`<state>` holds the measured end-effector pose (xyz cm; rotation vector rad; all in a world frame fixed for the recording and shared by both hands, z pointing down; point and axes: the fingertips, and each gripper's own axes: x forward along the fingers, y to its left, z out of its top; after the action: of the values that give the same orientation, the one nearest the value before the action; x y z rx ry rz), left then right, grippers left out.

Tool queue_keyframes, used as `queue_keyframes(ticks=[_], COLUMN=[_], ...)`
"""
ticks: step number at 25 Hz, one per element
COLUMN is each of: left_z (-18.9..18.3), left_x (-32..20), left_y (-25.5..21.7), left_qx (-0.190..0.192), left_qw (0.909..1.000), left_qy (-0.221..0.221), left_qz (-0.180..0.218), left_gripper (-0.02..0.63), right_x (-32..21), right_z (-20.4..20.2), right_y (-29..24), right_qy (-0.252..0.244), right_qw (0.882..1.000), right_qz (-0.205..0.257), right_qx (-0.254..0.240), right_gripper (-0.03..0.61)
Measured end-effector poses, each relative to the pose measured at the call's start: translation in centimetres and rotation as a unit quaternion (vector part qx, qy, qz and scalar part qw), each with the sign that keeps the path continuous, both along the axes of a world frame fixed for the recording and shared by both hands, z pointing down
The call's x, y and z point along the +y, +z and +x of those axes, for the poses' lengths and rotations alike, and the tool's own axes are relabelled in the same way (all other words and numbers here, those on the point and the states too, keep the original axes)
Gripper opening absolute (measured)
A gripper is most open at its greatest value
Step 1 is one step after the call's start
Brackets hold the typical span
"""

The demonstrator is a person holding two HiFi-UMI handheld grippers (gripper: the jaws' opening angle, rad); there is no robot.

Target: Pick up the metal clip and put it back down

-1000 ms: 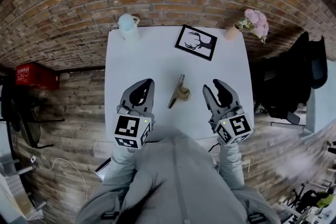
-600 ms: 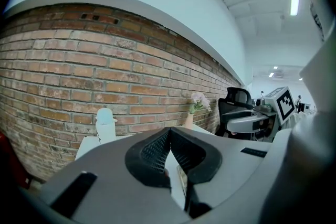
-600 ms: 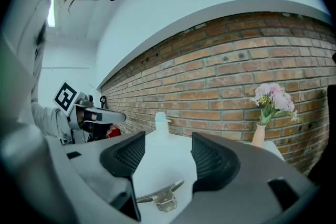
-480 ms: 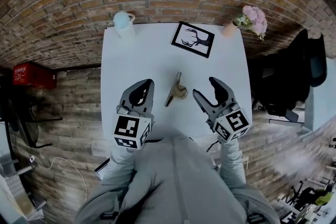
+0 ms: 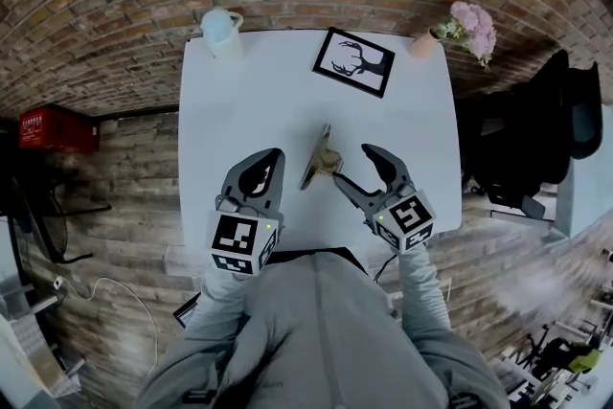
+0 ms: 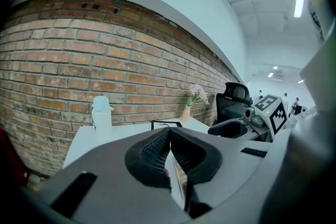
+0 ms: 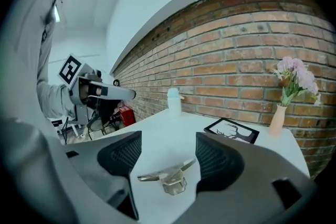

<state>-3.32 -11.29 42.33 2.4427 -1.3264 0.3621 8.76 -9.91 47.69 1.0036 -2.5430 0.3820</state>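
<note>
- Right now my right gripper (image 7: 168,157) has its jaws just opened wide, the metal clip (image 7: 169,178) lying on the white table (image 5: 239,101) between them, untouched.
- Closing off-centre could pinch one wing and flip or skid the clip.
- My left gripper (image 6: 169,136) is clenched, empty.

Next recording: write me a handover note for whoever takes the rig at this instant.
Left tool: shut, empty, over the white table's near edge.
Right tool: open, jaws have just been opening; the brass-coloured metal clip lies on the table between its jaws, ungripped.
Done: right tool lined up on the clip.
Left: close, lift, set it back down.
</note>
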Motion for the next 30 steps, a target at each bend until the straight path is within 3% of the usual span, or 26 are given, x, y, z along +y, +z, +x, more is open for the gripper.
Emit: queue_keyframes(ticks=[6, 18, 30], left_z=[0.0, 0.0, -0.5], left_x=[0.0, -0.5, -0.3], left_y=[1.9, 5.4, 7.1], left_qx=[-0.006, -0.012, -0.005], left_qw=[0.9998, 0.9986, 0.9986], left_qy=[0.012, 0.032, 0.022], left_qz=[-0.018, -0.041, -0.048], left_gripper=[0.028, 0.028, 0.028], right_x=[0.5, 1.0, -0.3], right_z=[-1.7, -2.3, -2.8], right_y=[4.3, 13.5, 16.2], right_qy=[-0.057, -0.115, -0.137], right_qw=[0.997, 0.981, 0.973], right_qz=[-0.02, -0.069, -0.084], right_qx=[0.056, 0.143, 0.165], right_gripper=[0.316, 0.327, 0.325])
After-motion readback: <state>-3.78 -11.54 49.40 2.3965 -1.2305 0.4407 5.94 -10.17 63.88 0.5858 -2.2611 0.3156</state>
